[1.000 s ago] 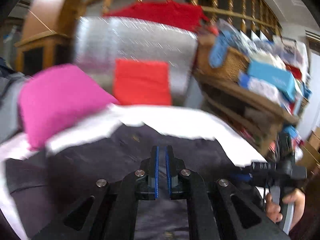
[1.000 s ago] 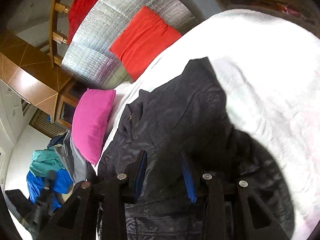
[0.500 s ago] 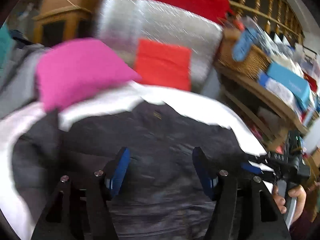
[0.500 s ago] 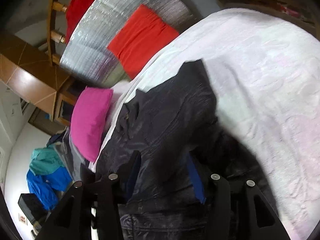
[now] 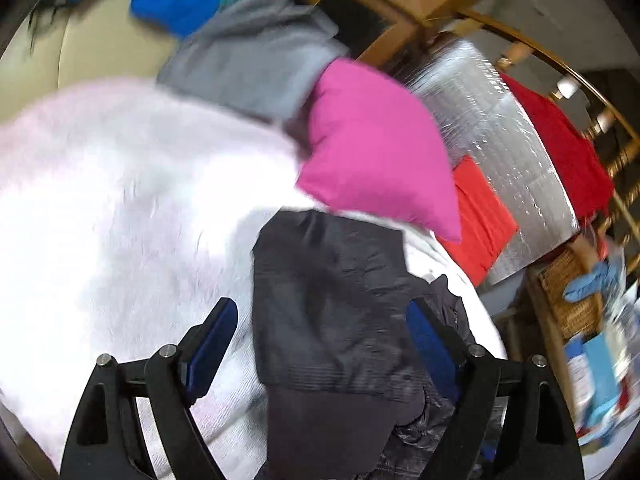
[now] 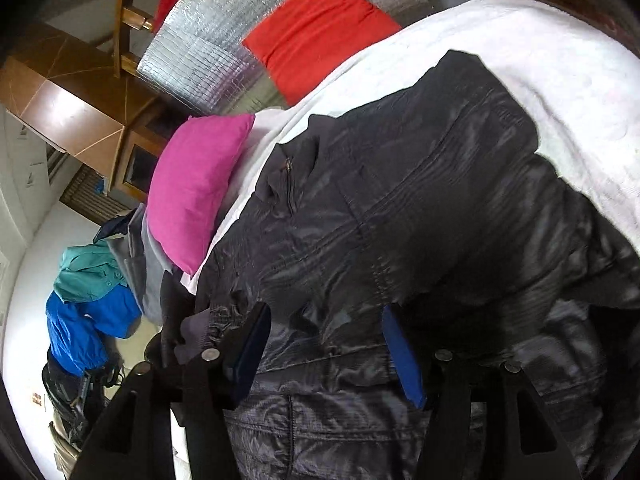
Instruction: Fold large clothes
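Black shiny fabric fills both my views: one dark jacket [image 6: 400, 200] spread on the white bed cover [image 5: 120, 200]. In the left wrist view a sleeve w/ ribbed cuff [image 5: 332, 380] runs from centre frame down to the bottom edge, right btwn the jaws of my left gripper [image 5: 322, 344]. In the right wrist view the jacket body covers centre and right of frame, its lower part lying btwn and under the jaws of my right gripper [image 6: 326, 348].

Count: 1 jacket, 1 pink pillow [image 5: 380, 144] upper centre in the left view, 1 red cushion [image 6: 316, 28] top centre in the right view, leaning on 1 silver foil panel [image 6: 224, 40]. Pile of other clothes at left edge of the right view: I make out a blue piece [image 6: 84, 324], a teal one [image 6: 88, 272] and a grey one [image 6: 136, 248]; can't tell if more.

Left jaws: wide apart and opening, blue pads clear of the sleeve on both sides, holding nothing. Right jaws: abt half spread and opening, jacket fabric btwn the pads; from here they don't look to be pinching it, tho cloth bunches close to the left pad.
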A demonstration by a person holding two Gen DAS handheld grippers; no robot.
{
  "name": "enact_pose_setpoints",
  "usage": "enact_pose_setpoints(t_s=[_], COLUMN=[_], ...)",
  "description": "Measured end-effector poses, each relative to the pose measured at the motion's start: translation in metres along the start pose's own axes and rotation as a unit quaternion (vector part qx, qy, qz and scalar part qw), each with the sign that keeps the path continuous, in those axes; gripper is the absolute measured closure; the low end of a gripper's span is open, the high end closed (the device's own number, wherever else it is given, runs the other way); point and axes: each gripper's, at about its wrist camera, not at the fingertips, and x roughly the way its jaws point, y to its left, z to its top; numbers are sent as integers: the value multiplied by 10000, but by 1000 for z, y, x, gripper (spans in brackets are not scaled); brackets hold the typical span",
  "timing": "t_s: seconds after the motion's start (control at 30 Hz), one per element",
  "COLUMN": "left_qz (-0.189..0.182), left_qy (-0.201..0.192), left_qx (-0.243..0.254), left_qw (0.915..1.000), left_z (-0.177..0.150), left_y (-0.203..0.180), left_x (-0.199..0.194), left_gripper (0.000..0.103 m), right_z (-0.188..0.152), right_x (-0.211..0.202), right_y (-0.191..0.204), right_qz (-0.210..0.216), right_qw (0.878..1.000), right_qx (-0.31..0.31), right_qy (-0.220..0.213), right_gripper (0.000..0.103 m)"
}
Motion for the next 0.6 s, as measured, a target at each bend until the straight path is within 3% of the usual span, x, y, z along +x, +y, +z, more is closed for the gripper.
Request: enact_pose_setpoints(t_s=[0.17,0.3,0.33,0.4,0.47,0.5,0.6], left_qz=[-548,-922,-971,-872,-748,-672,-637], left_qy=[763,750,671,631,727,860,1127], left_qx=[-567,-462,-270,82,290,341,258], left_qw=[9940,9918,9926,9942,9941,9934,9912], left_z=[-6,-10,-10,-14,-16,-21,-30], left_y=[18,8,0,-15,-22,-26,-30], left_x=[38,31,26,26,34,41,58], left_gripper=[17,21,25,55,72,77,77], right_z=[-3,-2,-2,-1,-1,-1,-2], right_x=[11,14,14,14,14,14,14], right_y=[10,11,10,10,10,10,11], right_qz=[-27,-54,-54,-52,-58,-56,-58], right_qw=[10000,9999,9999,10000,10000,10000,10000], right_qx=[-64,-76,-60,-33,-24,-25,-42], right_qy=[71,81,77,63,50,50,53], right_gripper=[41,41,41,41,41,41,41])
